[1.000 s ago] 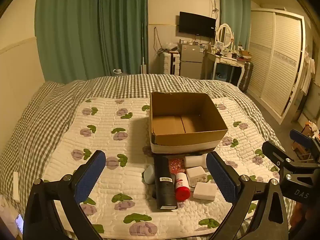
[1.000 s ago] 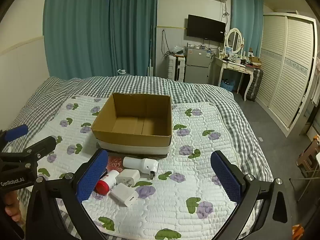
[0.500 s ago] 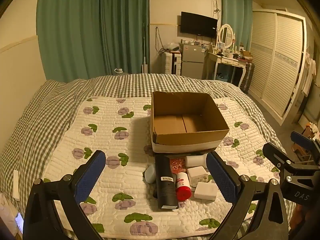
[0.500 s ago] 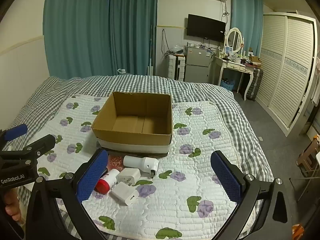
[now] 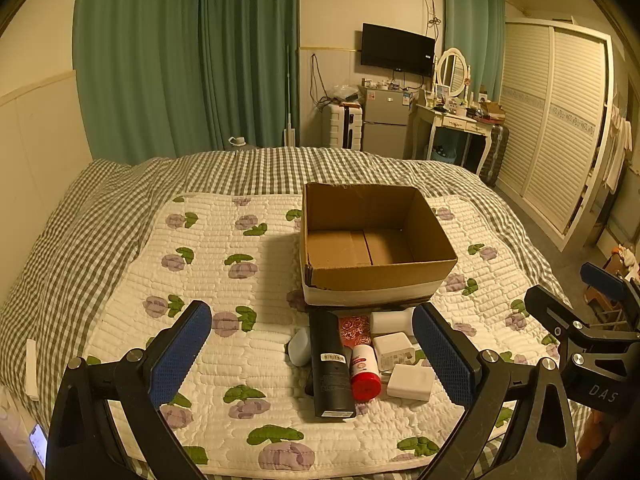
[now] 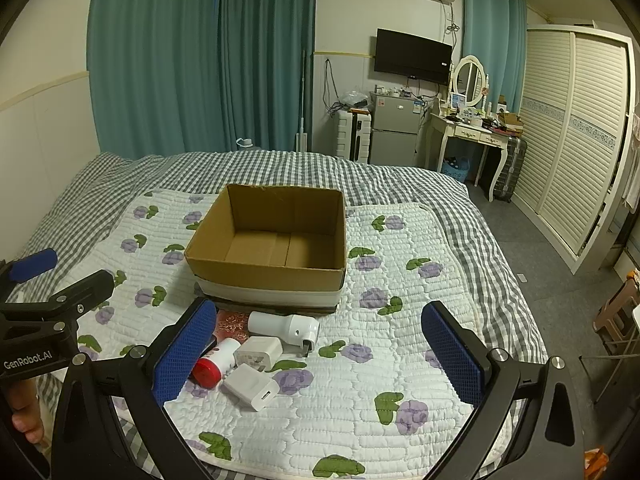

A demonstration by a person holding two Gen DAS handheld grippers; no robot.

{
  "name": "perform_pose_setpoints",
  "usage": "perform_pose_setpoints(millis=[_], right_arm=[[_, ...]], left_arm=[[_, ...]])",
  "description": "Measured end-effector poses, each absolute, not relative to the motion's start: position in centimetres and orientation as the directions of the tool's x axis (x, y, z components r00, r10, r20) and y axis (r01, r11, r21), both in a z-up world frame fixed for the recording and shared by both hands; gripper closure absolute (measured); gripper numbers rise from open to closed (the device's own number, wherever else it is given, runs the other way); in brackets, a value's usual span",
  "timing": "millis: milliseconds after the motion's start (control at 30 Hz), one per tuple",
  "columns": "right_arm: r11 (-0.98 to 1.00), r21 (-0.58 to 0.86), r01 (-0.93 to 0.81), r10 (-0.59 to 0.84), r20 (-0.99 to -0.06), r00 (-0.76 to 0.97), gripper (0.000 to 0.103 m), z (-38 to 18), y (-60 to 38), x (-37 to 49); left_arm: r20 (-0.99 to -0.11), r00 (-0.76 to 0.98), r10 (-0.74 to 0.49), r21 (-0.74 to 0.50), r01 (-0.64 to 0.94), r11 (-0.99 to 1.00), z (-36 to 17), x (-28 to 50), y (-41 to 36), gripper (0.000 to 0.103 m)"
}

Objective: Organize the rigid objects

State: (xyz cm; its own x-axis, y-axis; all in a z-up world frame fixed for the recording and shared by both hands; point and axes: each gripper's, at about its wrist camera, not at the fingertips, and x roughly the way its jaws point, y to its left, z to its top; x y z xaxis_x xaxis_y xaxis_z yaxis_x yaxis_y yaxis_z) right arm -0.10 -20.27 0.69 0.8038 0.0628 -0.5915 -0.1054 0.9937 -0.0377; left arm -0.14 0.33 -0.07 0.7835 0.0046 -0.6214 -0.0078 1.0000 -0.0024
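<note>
An empty cardboard box sits on the quilt. In front of it lie a black bottle, a red-capped white bottle, two white chargers, a white cylinder device, a red patterned card and a pale blue item. My left gripper is open above the pile. My right gripper is open, to the right of it. Both are empty.
The white floral quilt lies on a grey checked bed. The bed's right edge drops to the floor. A wardrobe, dressing table and small fridge stand beyond. Green curtains hang behind the bed.
Both views have drifted very slightly; the objects and grippers stay as they were.
</note>
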Motion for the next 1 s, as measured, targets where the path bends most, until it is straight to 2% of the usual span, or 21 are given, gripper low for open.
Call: perform_pose_setpoints(millis=[1000], right_arm=[[0.994, -0.037, -0.106, 0.063, -0.592, 0.804, 0.000, 0.62, -20.32, -0.04]], left_arm=[[-0.624, 0.781, 0.003, -0.004, -0.007, 1.000, -0.16, -0.24, 0.25, 0.000]])
